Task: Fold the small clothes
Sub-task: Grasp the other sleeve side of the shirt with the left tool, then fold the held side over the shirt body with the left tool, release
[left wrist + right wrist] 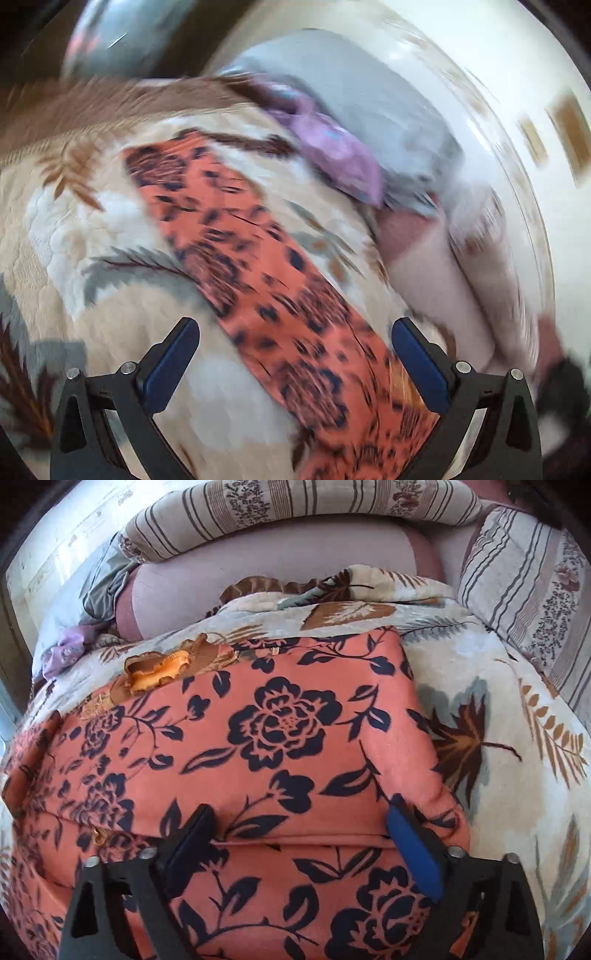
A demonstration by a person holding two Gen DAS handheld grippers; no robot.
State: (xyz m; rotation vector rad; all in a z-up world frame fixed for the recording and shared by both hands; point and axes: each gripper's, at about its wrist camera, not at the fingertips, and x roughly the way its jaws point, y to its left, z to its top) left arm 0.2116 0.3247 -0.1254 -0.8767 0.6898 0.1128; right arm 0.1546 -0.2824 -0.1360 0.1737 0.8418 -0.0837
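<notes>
An orange garment with a dark blue flower print (266, 746) lies spread on a leaf-patterned bedspread (517, 775). A folded layer ends in an edge near my right gripper (299, 816), which is open low over the cloth, its jaws either side of that edge. An orange-brown ruffled trim (162, 672) shows at the garment's far left. In the blurred left wrist view the garment (258, 266) runs as a long diagonal strip. My left gripper (295, 328) is open and empty above it.
A purple cloth (332, 151) and a grey cloth (369, 107) lie at the bedspread's far edge; the purple one also shows in the right wrist view (66, 646). Striped pillows (295, 509) and a mauve cushion (277, 561) line the back.
</notes>
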